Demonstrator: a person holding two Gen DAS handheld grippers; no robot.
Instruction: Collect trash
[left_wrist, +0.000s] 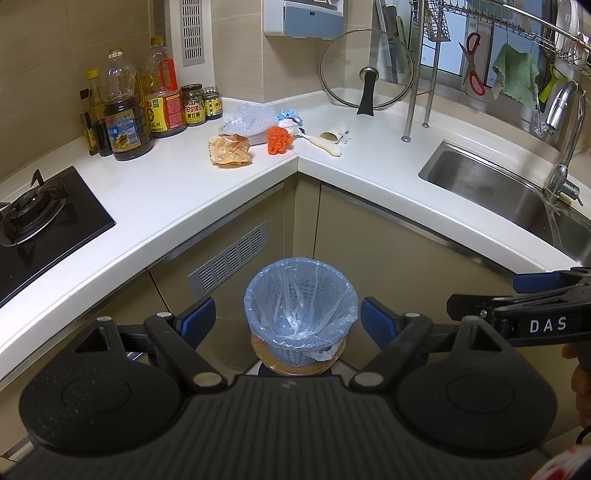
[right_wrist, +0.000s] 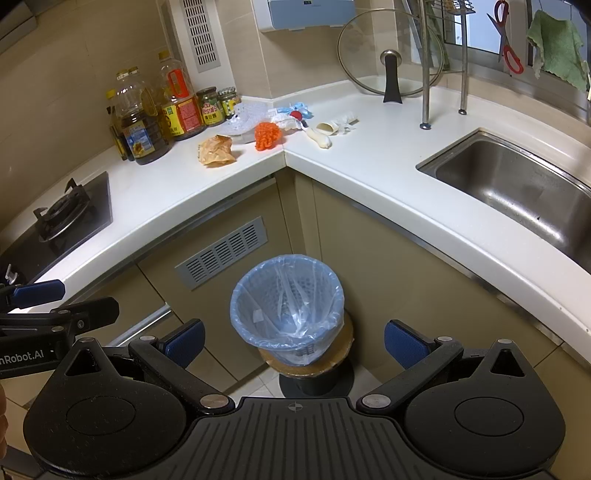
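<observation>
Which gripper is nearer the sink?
Right. The right gripper hangs on the sink side of the bin; the left gripper sits beside it, toward the stove.

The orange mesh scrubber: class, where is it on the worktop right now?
In both wrist views the orange mesh scrubber lies at the worktop's inner corner, near the front edge, between the crumpled tan wrapper on its left and the white brush handle on its right.

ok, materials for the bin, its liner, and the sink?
Bin: looks like blue moulded plastic, going by its open lattice wall. Liner: thin translucent blue film, wrinkled and folded over the rim, probably polythene. Sink: brushed stainless steel by its dull grey sheen and soft reflections. Both grippers, left and right, are open and empty.
</observation>
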